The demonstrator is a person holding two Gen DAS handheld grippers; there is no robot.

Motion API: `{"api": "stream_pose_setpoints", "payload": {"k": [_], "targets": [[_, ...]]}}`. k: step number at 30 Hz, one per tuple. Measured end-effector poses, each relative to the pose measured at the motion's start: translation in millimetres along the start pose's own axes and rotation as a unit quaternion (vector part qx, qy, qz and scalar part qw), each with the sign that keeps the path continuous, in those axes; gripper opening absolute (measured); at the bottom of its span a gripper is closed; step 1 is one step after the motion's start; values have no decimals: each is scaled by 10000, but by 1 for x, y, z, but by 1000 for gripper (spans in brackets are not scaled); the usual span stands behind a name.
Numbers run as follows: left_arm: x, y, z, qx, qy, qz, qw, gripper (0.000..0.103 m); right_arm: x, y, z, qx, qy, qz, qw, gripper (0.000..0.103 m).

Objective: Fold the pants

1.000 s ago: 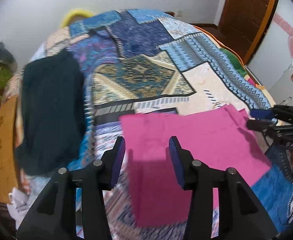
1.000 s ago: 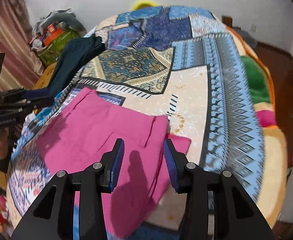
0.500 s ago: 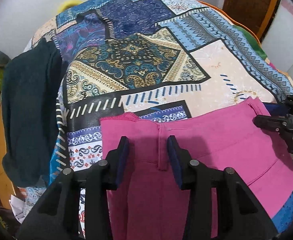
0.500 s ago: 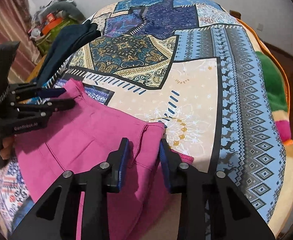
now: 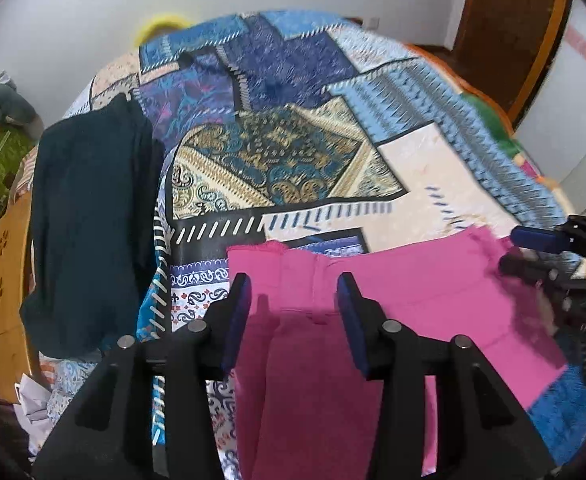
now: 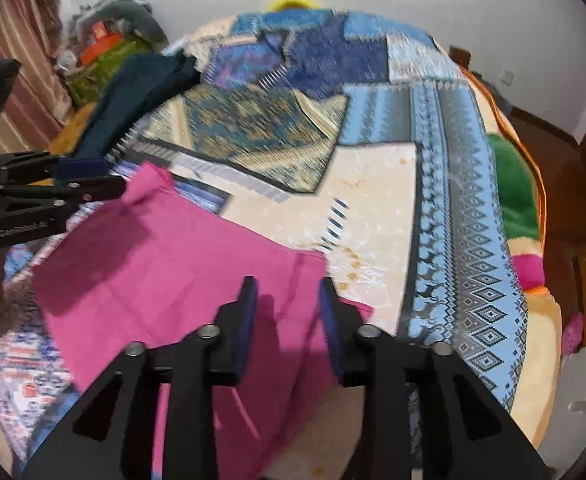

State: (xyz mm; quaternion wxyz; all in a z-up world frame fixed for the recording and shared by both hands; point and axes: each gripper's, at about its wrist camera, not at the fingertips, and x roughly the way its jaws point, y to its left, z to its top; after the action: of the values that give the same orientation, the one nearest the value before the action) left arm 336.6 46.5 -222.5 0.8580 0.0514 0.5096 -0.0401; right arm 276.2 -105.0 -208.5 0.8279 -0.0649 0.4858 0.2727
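Pink pants (image 5: 393, 292) lie flat on our patchwork bed (image 5: 285, 160); left claw (image 5: 293, 312) and right claw (image 6: 287, 316) hang agape above, gripping nothing.

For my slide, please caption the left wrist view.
Open left gripper above pink pants on a patchwork bedspread.

I see the pink pants (image 5: 393, 280) as matt woven cloth, smooth, with stitched seams. The bed's patchwork cover (image 5: 293, 160) is printed cloth, soft and dull. A dark teal garment (image 5: 89, 220) at the bed's left edge looks like matt knit. My left hand-held gripper (image 5: 293, 304) is matt black plastic with blue pads (image 5: 235, 316) and shiny metal pins; my right hand-held gripper (image 6: 287, 320) looks alike. The door (image 5: 509, 20) is glossy brown wood.
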Motion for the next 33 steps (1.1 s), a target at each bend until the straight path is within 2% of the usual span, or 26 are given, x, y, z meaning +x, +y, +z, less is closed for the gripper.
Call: {"api": "stream_pose_setpoints", "payload": {"k": [3,5,9,15,19,22,24,26,28,31,33], "targets": [[-7,-4,-2,173,-34,10,9998,53,-10,16,-2,-153,-155,128,9997,54],[-8,-4,-3,233,-7,80,9997,58,-12,25,-5,-221,-140,172,9995,55],[-2,10,-10,27,198,-76,9998,71,-12,28,-14,-78,-32,124,9999,74],[17,24,-30,-44,709,-248,9972,75,-8,8,-39,249,298,-121,9992,76],[27,34,-38,-340,900,-535,9939,83,-4,-9,-50,700,416,127,9966,76],[37,43,-39,-654,1068,-907,9880,83,-1,-14,-48,863,426,285,9949,78],[38,43,-40,-671,1039,-994,9873,82,4,-14,-46,893,454,390,9942,77],[36,39,-40,-572,992,-1106,9872,72,8,-14,-44,938,455,446,9935,75],[36,37,-39,-577,1008,-1326,9843,54,14,-14,-41,973,439,486,9931,69],[39,38,-37,-647,1058,-1499,9809,49,19,-15,-37,1016,418,495,9927,54],[41,39,-36,-708,1083,-1557,9793,44,21,-18,-36,1130,423,551,9912,40]]}}
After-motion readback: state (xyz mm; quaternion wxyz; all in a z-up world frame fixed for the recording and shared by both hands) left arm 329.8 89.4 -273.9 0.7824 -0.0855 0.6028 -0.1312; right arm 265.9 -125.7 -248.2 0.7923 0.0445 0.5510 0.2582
